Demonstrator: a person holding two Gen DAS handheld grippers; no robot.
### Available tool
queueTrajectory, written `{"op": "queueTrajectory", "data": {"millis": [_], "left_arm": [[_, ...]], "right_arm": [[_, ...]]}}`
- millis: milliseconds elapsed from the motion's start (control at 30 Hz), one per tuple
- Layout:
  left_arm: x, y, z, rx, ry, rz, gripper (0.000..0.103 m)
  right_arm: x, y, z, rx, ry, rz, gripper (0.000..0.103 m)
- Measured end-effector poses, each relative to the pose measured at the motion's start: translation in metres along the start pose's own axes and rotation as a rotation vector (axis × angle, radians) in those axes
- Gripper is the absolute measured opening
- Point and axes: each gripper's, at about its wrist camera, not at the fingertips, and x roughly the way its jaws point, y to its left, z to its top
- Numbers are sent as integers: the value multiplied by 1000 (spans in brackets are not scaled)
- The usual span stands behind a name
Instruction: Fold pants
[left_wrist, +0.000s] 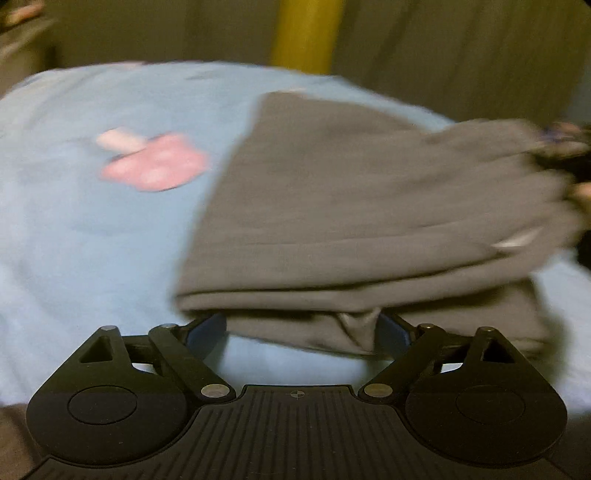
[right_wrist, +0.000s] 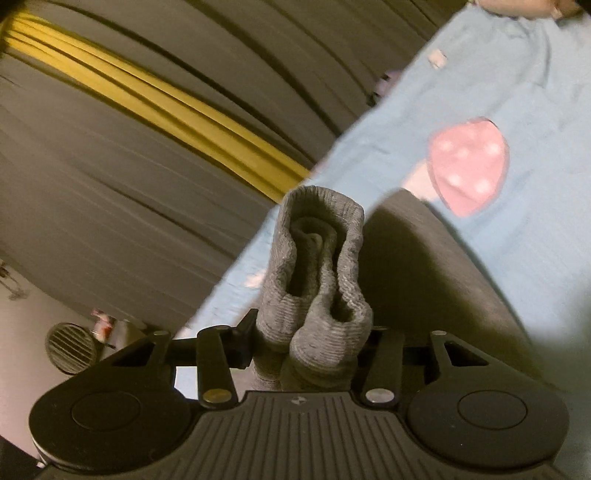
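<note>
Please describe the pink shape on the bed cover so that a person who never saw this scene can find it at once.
Look first at the large light blue bed cover that fills the scene under the grey pants. On its open part, beside the pants and apart from them, is the pink mushroom print. Its pink cap with pale dots and paler stem are the cover's only large pink mark.

Left gripper (left_wrist: 301, 332) fingers spread wide; right gripper (right_wrist: 306, 343) fingers clamped, tilted sideways.
</note>
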Motion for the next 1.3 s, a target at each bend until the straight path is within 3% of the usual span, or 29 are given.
{"op": "queueTrajectory", "data": {"millis": [67,200,300,667,867,1000,1033,1100,1200,1300], "left_arm": [[-2,13,1,-84,-7,-19,90],[-16,34,-1,-208,-92,97,88],[-16,50,-2,-318,-59,58,87],[-27,46,3,-264,-130,102,87],[-25,47,5,-251,-117,101,87],[-24,49,5,-246,-104,87,90],[-25,49,5,-250,-102,85,90],[-26,52,6,-254,-85,80,90],[-40,59,5,-270,-70,56,90],[-71,73,3,-313,-160,54,92]], "right_arm": [[-7,8,4,19,-9,45,44],[-18,18,10,16,-37,96,44],[-21,15,12,20,-38,82,44],[-33,-11,7,41,-28,11,44],[-34,-29,1,24,-14,-48,46],[-28,-42,0,-12,35,-200,62],[-28,-43,1,-35,30,-261,73],[-35,-38,2,-135,-10,-360,81],[-44,-31,7,-170,-29,-345,85],[-49,-19,9,-228,-49,-325,95]]}}
